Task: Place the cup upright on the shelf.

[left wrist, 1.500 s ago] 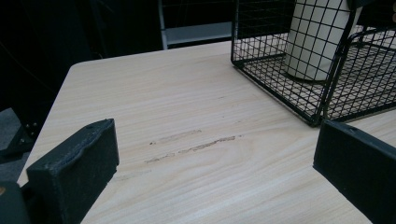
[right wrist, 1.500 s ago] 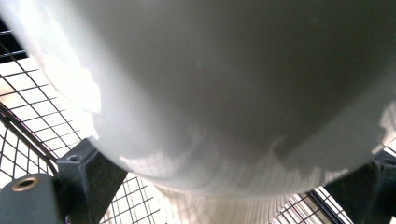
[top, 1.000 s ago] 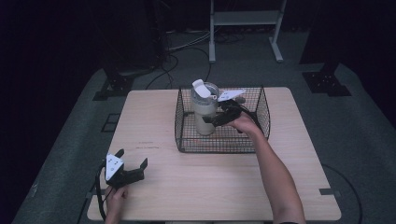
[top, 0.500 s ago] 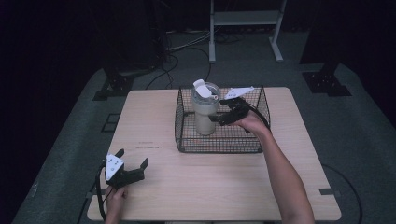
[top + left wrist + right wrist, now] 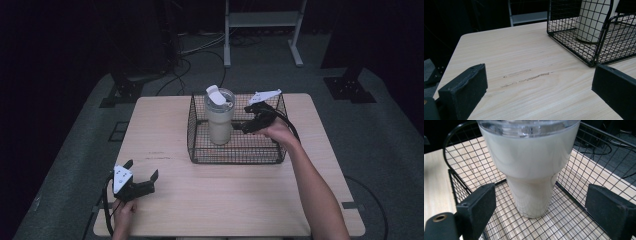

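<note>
Clearly the step in hand is the approach to the tumbler [image 5: 219,118], the cream-coloured insulated cup with a clear lid whose white flap stands open. It stands upright inside the black wire basket [image 5: 235,154], in the left part of it, a little above the middle of the high view. The basket itself sits on the wooden table [image 5: 225,200].

The right gripper [image 5: 245,127] is inside the basket, just beside the tumbler on its right side, and its jaws are spread wide. In the right gripper view the tumbler [image 5: 531,170] fills the centre of the frame between the two black jaws, which rise from the lower left and lower right corners. Both jaws stand apart from the cup wall; neither one touches it, as far as I can judge.

For the next move I think the gripper must go a little more forward, so the pads come to both sides of the narrower lower body, and then close. The upper body is wider and smooth, so a grip there may slip.

The left gripper [image 5: 141,181] rests in the lower left of the high view, well apart from the basket, with its jaws also spread and holding nothing.
</note>
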Demonstrator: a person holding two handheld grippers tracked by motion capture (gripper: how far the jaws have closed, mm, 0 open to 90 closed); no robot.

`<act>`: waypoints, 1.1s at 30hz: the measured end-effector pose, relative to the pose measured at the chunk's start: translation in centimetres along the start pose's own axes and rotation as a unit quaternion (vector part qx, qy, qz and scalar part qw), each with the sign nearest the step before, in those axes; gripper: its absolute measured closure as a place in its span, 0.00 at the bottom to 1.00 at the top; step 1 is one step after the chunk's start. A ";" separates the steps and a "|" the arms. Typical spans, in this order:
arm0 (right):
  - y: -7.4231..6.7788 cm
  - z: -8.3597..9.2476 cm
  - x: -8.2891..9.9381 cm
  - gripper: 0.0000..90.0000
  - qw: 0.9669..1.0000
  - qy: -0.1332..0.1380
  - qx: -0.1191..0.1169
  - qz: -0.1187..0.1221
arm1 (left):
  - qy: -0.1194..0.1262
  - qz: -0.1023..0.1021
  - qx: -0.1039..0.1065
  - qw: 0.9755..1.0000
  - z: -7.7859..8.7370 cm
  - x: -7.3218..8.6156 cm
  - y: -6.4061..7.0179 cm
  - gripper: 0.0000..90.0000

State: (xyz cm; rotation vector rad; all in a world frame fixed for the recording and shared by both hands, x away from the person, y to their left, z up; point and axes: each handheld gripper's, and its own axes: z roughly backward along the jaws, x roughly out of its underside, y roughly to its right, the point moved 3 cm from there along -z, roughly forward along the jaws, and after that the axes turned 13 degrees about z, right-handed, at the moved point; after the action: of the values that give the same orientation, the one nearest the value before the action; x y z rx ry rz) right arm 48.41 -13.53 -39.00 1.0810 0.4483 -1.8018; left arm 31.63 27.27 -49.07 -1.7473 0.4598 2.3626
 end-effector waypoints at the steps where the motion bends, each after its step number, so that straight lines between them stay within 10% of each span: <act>1: 0.0 0.3 0.0 0.10 1.000 0.000 0.001 0.001 | 0.000 0.000 0.000 1.000 0.0 0.0 0.0 0.00; 33: -1.3 5.8 -0.3 0.10 1.000 0.009 0.014 0.016 | -0.001 -0.002 -0.001 1.000 -0.1 0.0 0.0 0.00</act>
State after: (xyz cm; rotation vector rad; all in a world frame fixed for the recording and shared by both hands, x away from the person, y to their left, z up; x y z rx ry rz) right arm 44.55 -16.74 -35.76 1.1182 0.4157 -1.7753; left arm 31.66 27.21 -49.09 -1.7445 0.4537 2.3623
